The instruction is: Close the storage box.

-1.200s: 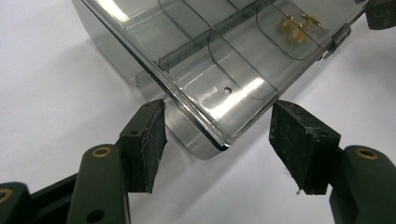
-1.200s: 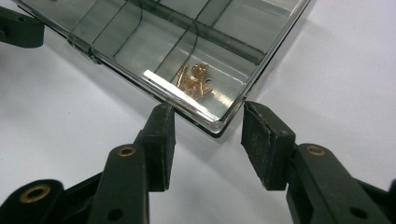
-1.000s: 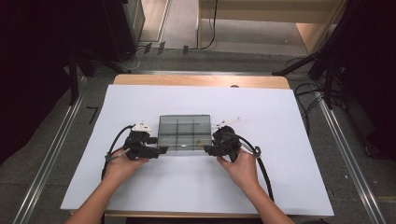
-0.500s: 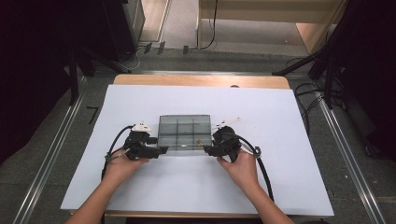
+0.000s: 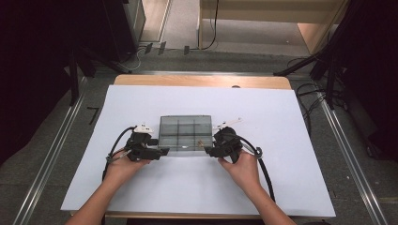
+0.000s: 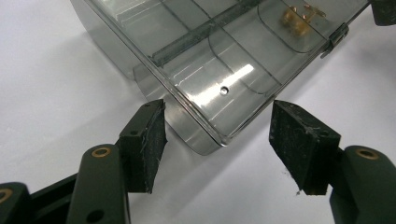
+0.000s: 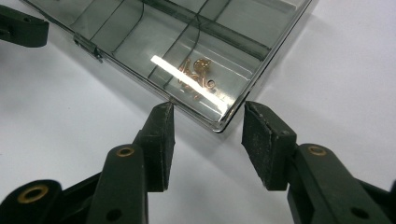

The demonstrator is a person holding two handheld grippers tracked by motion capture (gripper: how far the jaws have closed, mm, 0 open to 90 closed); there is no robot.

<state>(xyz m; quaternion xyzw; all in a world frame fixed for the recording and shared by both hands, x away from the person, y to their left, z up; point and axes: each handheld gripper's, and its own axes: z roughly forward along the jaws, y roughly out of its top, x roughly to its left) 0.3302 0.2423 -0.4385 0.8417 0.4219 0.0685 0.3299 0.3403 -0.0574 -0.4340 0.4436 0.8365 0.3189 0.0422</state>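
A smoky clear compartment box (image 5: 183, 133) lies shut on the white sheet. My left gripper (image 5: 162, 151) is at its near left corner and my right gripper (image 5: 210, 151) is at its near right corner. In the left gripper view the box's rounded corner (image 6: 205, 140) sits between the open jaws of the left gripper (image 6: 219, 144), and neither pad touches it. In the right gripper view the right gripper (image 7: 208, 140) straddles the other corner (image 7: 217, 123) the same way, with gaps on both sides. Small gold parts (image 7: 198, 74) lie in the compartment nearest that corner.
The white sheet (image 5: 187, 187) covers most of a wooden table (image 5: 202, 80). The box's front latch (image 6: 336, 37) faces the person. Metal rails (image 5: 347, 154) run along the floor on both sides, with cables and black stands beyond the far edge.
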